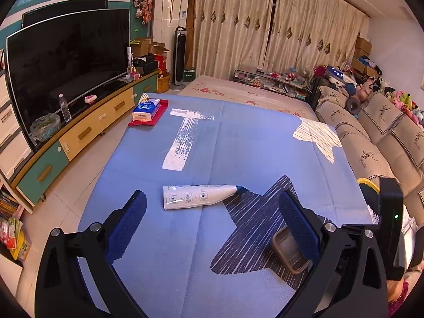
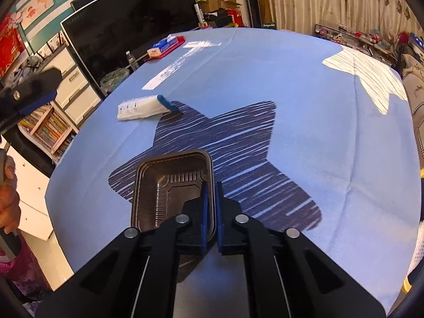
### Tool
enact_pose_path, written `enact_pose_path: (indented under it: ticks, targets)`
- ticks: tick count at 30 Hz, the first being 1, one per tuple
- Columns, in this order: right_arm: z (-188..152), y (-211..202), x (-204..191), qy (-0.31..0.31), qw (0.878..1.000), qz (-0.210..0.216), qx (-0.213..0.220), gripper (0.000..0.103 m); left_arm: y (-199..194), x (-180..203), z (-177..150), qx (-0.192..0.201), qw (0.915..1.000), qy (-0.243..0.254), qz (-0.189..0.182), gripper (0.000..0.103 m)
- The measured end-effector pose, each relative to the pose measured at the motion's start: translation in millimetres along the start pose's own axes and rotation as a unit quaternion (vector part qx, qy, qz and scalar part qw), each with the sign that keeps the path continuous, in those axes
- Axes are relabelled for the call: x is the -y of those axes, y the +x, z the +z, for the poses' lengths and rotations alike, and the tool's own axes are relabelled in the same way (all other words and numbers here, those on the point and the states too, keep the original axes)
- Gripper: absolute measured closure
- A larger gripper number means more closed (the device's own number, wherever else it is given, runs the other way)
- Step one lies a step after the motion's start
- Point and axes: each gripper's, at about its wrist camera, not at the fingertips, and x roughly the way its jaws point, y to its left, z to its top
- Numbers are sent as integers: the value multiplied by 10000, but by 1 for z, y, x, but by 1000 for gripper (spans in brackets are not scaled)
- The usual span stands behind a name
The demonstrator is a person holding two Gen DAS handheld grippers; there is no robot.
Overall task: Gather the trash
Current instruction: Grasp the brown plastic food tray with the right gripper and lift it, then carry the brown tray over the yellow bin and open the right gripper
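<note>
From the left wrist, you are holding the left hand-held gripper (image 1: 212, 206) with its blue pads spread wide and nothing between them touching. It is hovering over the blue cloth (image 1: 251, 143) covering the desk. A white tube (image 1: 201, 196) with a blue cap is lying on the cloth just beyond the fingers, its cap end resting on the edge of the dark star (image 1: 254, 228) printed there. A brown tray (image 1: 288, 251) is sitting on that star, partly hidden behind the right-side finger. Far from the star, at the cloth's far left corner, a tissue pack (image 1: 147, 110) is lying on a red mat.

From the right wrist, you are holding the right hand-held gripper (image 2: 210, 206) pressed nearly together, pinching the right wall of the tray (image 2: 169, 185) between its pads. The tray is sitting open side up on the near left arm of the star (image 2: 238, 143). The tube (image 2: 145, 107) is lying beyond the tray, its cap touching the star's far left point. The left hand-held gripper (image 2: 34, 90) is showing at the left edge, with your hand (image 2: 9, 201) below it.
</note>
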Motion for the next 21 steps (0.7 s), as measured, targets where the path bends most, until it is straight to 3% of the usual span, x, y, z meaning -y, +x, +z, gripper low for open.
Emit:
enact_pose_path:
  ticks: [4,9,15,19,21]
  targets:
    - [-3,-24,32,442,9984,-179,298,98,4,5,-1,-63,10000,57,-15,5]
    - [-12,-65,96,1143,9876,-773,745,98,11,12,-2,-139,9998,115,-21,5]
    - [-34,-106,185,2159,9531,-1804,1114,98,18,21,-2,-224,9996,189,-26,5]
    - [-53,-113,239,2732,9241,-2450,1071,98,22,28,-2,-281,9993,248,-25,5]
    - [-61,-110,259,2931,9161,-2564,955,98,25,30,-1,-301,9992,272,-23,5]
